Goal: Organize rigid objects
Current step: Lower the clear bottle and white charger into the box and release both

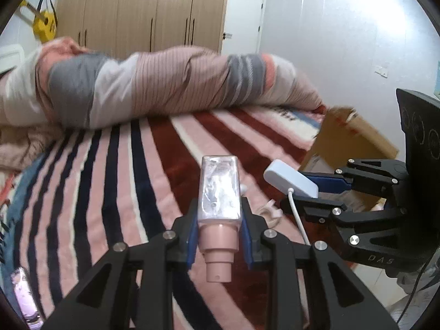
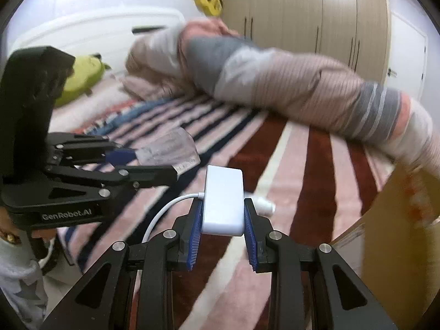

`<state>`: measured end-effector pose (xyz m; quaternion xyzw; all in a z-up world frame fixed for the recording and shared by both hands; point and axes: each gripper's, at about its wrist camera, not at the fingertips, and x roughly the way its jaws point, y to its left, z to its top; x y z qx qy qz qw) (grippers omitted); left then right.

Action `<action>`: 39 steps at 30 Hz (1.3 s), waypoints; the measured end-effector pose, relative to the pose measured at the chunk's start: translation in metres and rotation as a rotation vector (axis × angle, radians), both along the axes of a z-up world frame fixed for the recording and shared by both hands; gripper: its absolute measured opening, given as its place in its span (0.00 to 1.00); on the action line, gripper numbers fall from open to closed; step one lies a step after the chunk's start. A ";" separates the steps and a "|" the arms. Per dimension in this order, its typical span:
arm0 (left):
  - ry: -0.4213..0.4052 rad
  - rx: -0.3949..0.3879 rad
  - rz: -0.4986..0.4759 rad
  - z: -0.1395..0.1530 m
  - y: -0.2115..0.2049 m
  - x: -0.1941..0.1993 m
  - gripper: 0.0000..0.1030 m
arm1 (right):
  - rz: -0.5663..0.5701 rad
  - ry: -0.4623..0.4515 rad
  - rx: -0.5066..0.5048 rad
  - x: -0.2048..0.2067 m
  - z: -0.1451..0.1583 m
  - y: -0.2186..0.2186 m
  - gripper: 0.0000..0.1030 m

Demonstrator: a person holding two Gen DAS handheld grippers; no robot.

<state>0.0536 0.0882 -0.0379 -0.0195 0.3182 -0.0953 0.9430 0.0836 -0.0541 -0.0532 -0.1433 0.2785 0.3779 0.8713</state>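
My left gripper [image 1: 219, 220] is shut on a clear square bottle [image 1: 219, 189] with a pink pump neck, held above the striped blanket. The bottle also shows in the right wrist view [image 2: 167, 151], in the left gripper [image 2: 165, 162]. My right gripper [image 2: 223, 214] is shut on a white adapter block [image 2: 223, 200] with a white cable [image 2: 165, 209]. In the left wrist view the right gripper [image 1: 316, 189] holds the adapter [image 1: 290, 178] just right of the bottle, cable [image 1: 298, 220] hanging down.
A striped blanket [image 1: 123, 178] covers the bed. A rolled striped quilt [image 1: 165, 88] lies across its far side. An open cardboard box [image 1: 349, 140] stands at the bed's right edge, also in the right wrist view [image 2: 398, 233]. Another small bottle [image 1: 24, 297] lies at lower left.
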 end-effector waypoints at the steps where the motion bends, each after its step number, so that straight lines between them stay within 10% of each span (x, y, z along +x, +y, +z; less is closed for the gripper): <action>1: -0.012 0.003 -0.002 0.009 -0.003 -0.004 0.23 | 0.003 -0.009 0.011 -0.004 0.007 -0.004 0.23; 16: -0.100 -0.009 -0.189 0.090 -0.115 0.008 0.23 | -0.187 -0.126 0.158 0.001 0.080 -0.144 0.23; 26: -0.025 0.032 -0.317 0.084 -0.205 0.062 0.23 | -0.285 -0.018 0.109 0.054 0.043 -0.215 0.23; 39: 0.054 0.076 -0.320 0.056 -0.226 0.083 0.23 | -0.284 0.017 0.085 0.072 0.016 -0.225 0.31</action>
